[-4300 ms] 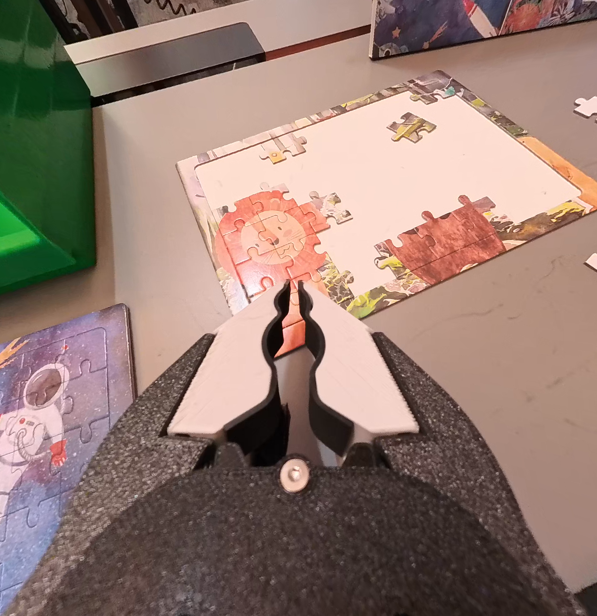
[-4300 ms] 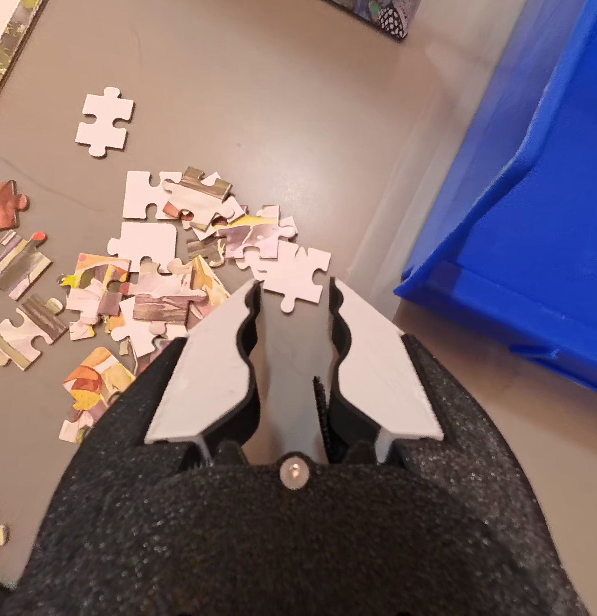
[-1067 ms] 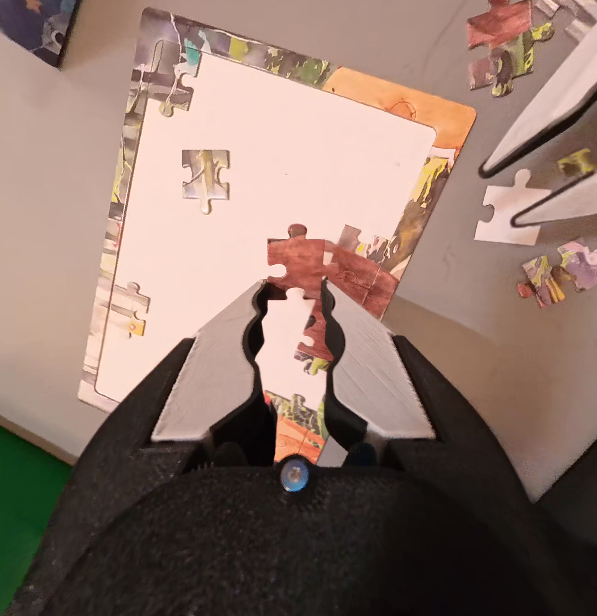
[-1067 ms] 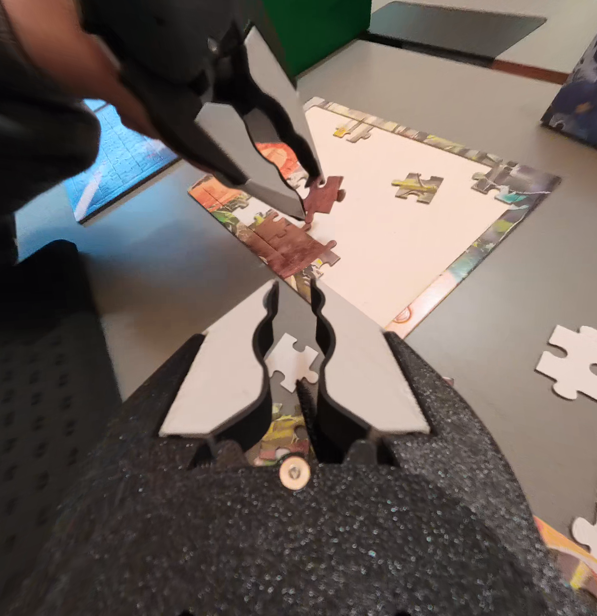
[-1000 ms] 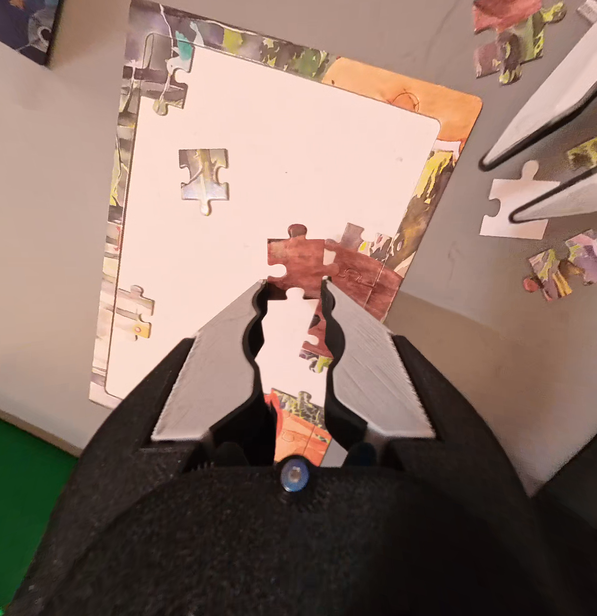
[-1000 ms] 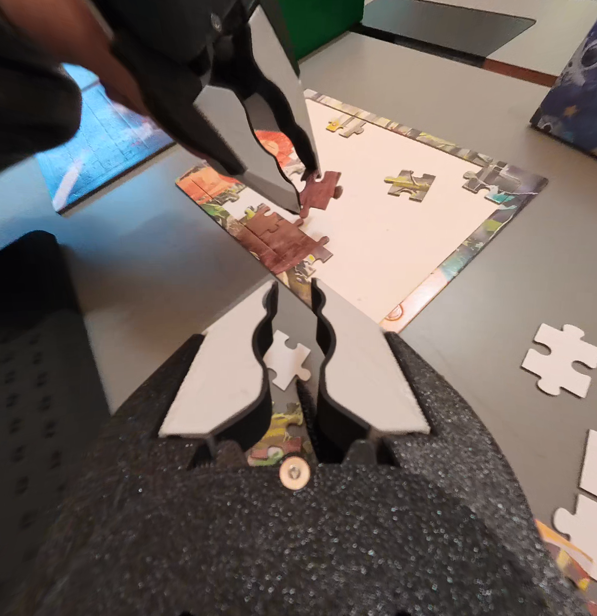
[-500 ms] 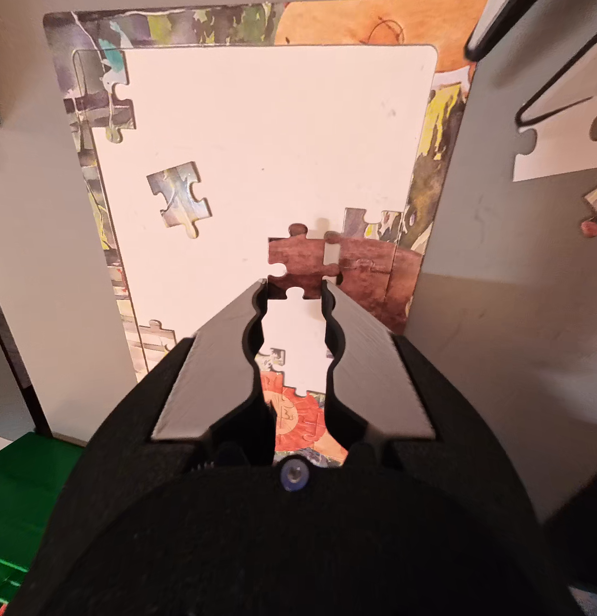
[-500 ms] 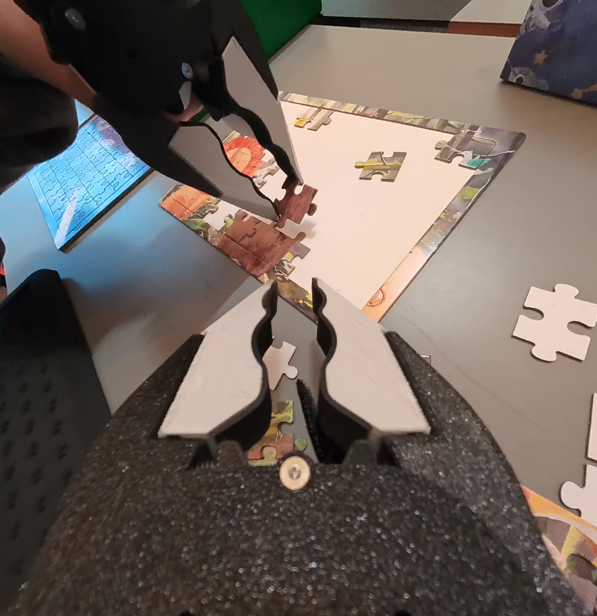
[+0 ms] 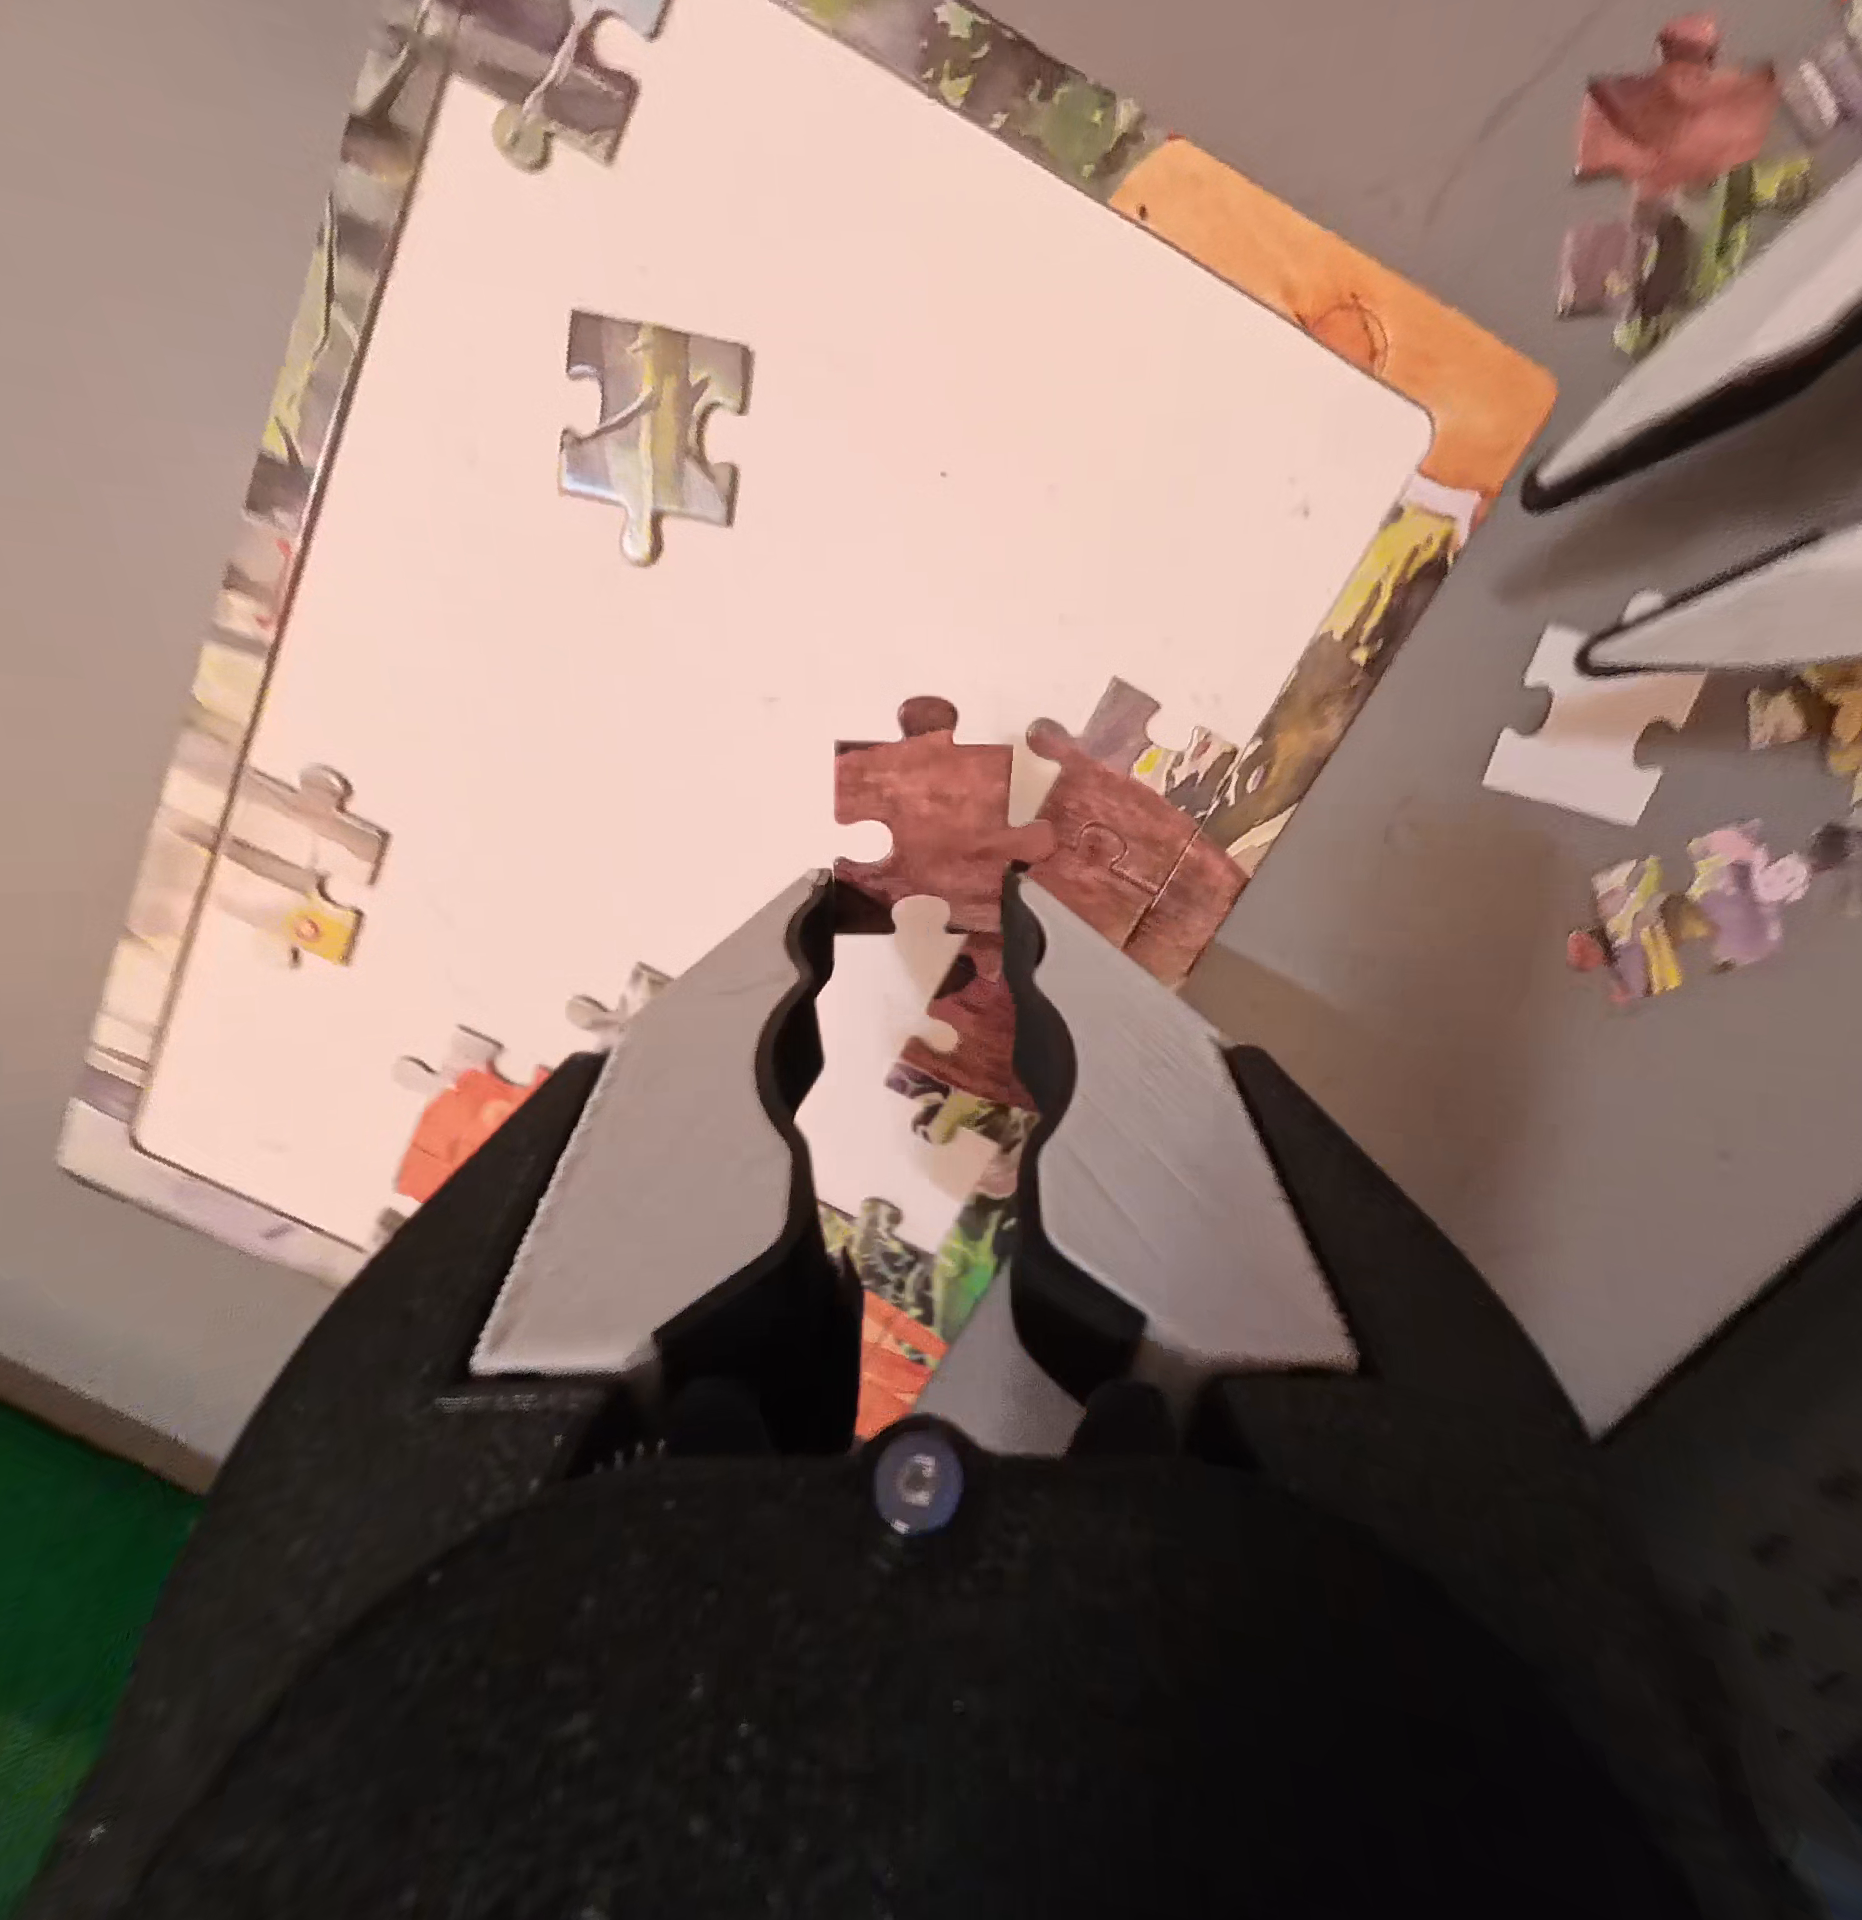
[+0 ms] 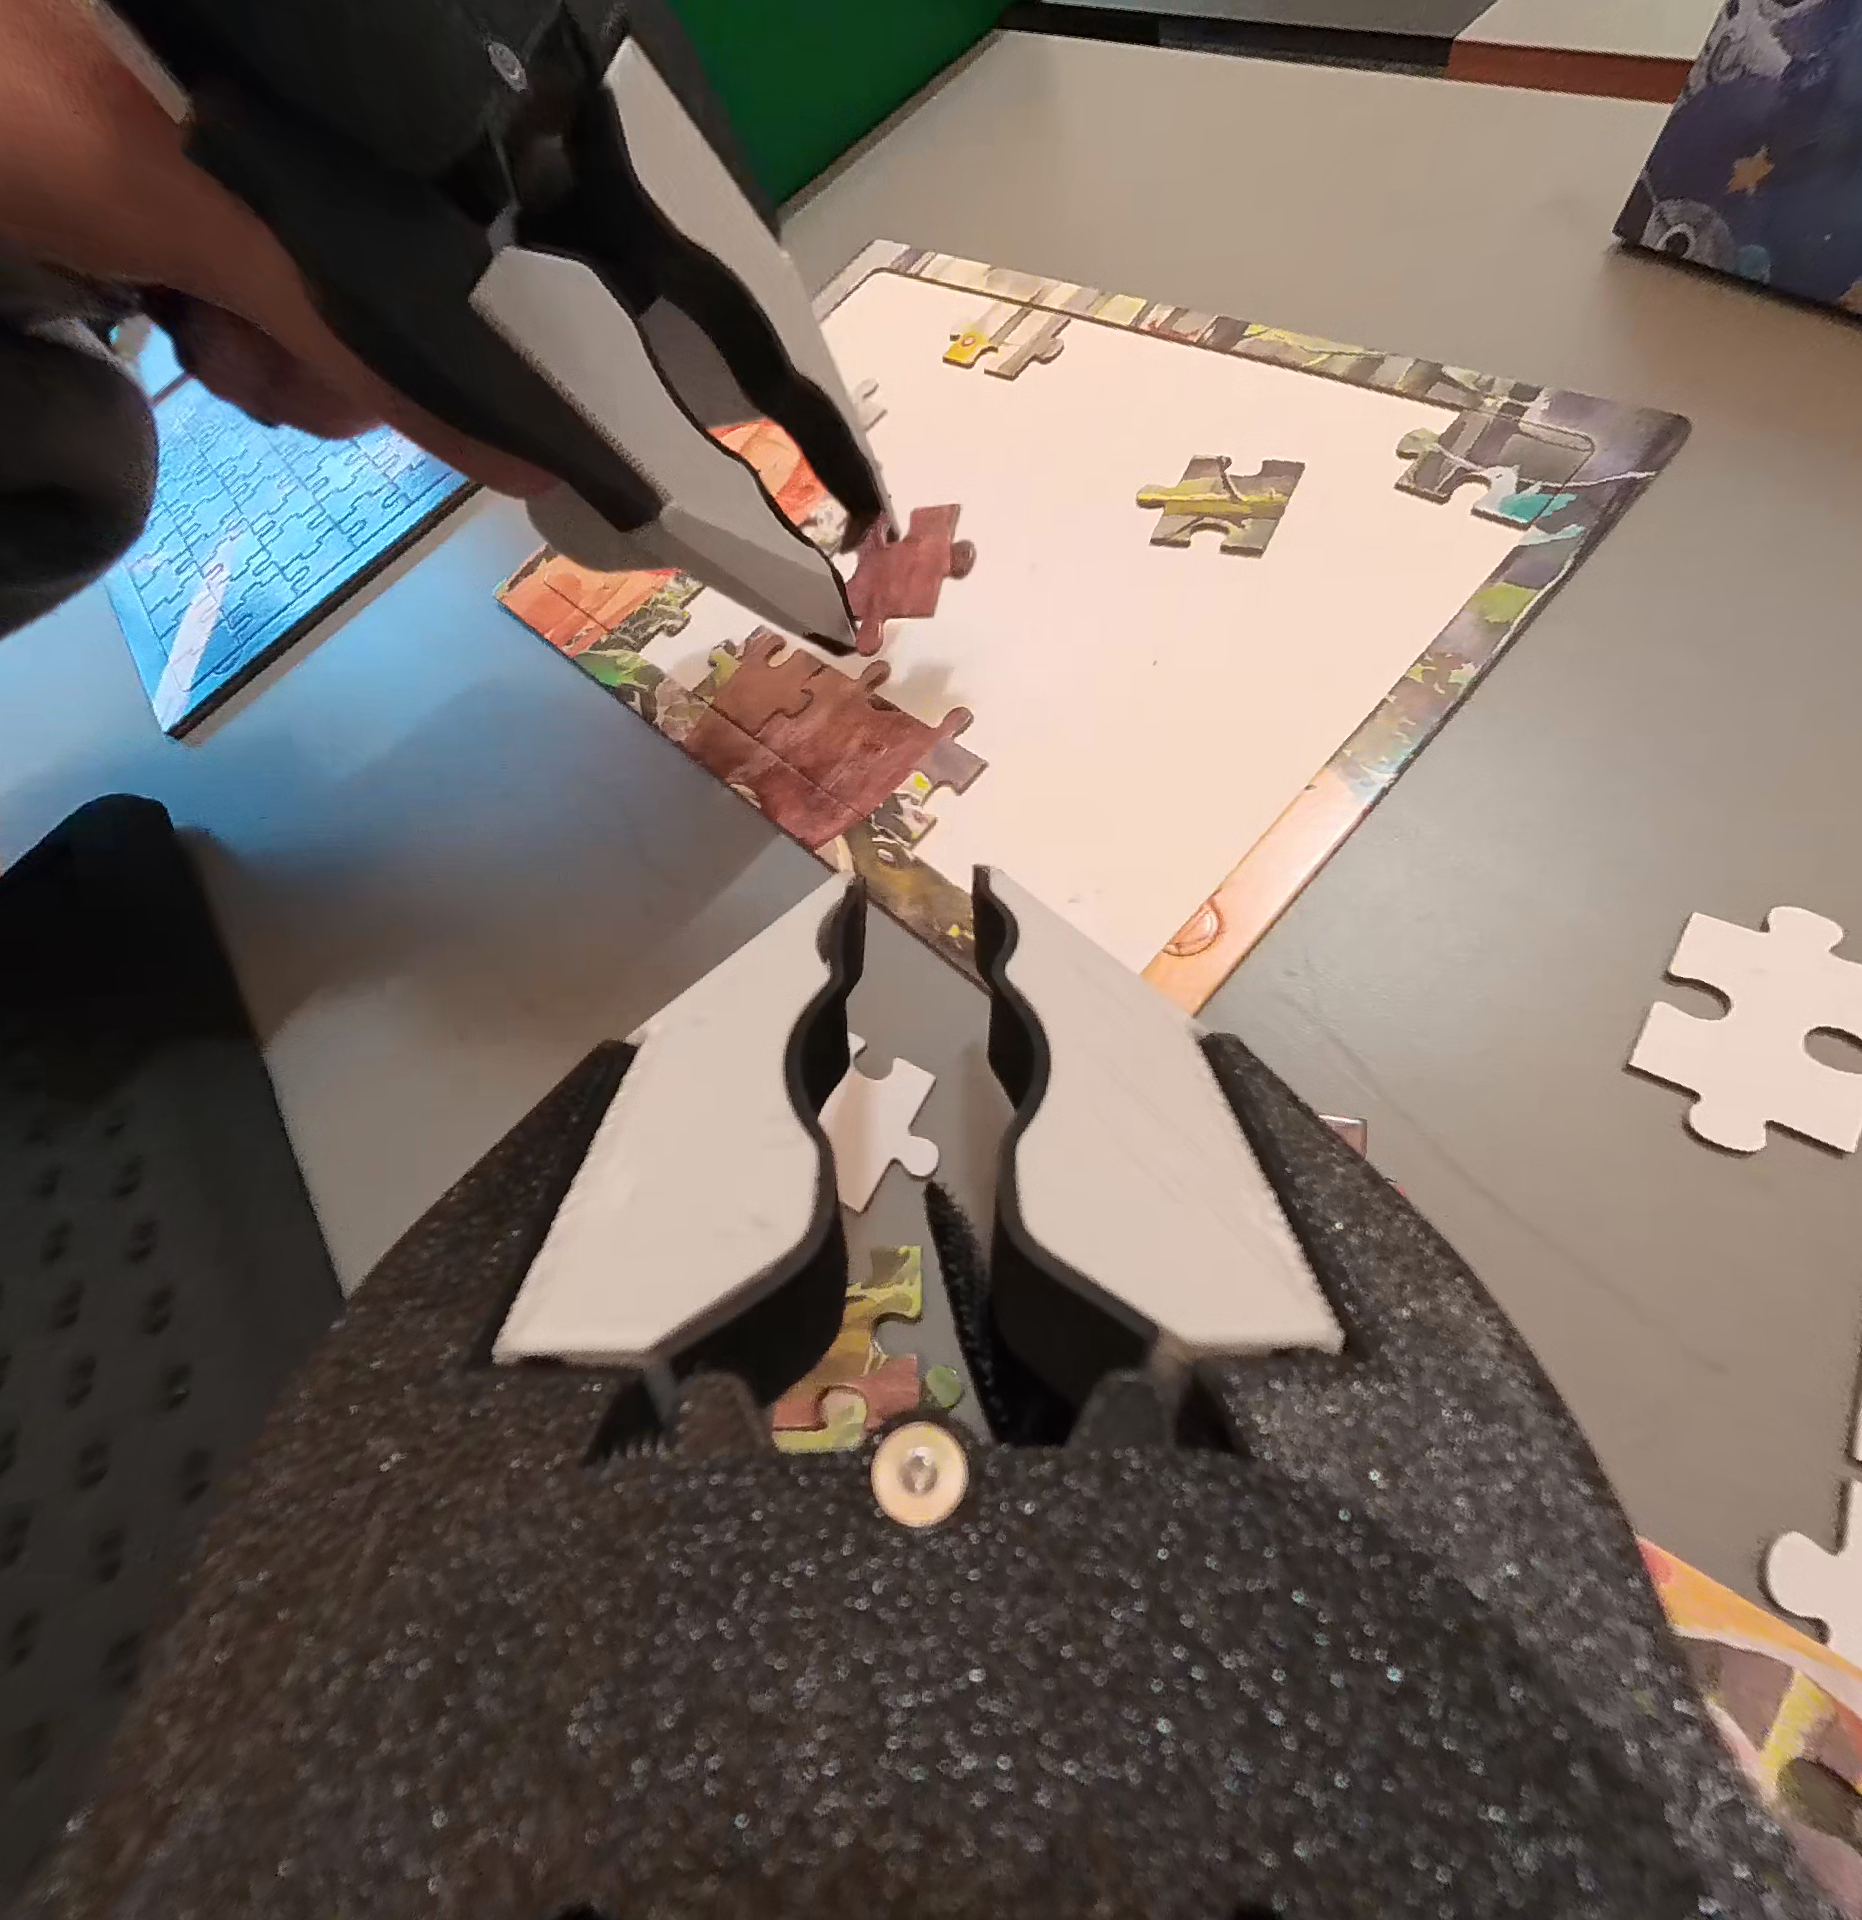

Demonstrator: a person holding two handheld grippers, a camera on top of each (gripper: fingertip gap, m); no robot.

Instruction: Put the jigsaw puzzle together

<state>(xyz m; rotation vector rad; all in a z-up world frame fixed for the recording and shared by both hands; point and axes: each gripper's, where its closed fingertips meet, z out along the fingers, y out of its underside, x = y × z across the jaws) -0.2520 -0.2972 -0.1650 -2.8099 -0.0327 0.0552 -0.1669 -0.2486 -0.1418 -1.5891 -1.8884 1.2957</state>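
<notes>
Left gripper: jaws closed to the width of one piece, pinching the near edge of a reddish-brown cardboard jigsaw piece. The right wrist view shows that piece held above the white puzzle tray with a printed picture border, tilted, just beside the assembled reddish-brown cluster of pieces at the tray's near border.

Right gripper: jaws part open, holding nothing, hovering over the counter near the tray's right corner. A white face-down piece lies on the counter beneath it.

Risks (judgement):
- Grip is on a thin margin only; pressing down at a tilt could pivot the piece or let it slip out.
- Tabs look close to the cluster's sockets but not aligned; forcing could shift the fitted pieces, which sit loose in the tray.
- Orientation may be wrong for the gap; cannot confirm from here.
- The tray could slide on the smooth counter if pushed sideways, with nothing bracing it.

Surface: flat grey counter, matt, lightly scuffed. A loose green-and-grey piece lies alone mid-tray. Scattered pieces, some face-down, lie right of the tray.

Room: a green bin at the near left, a finished blue puzzle board left of the tray, a dark blue starry box far right.
</notes>
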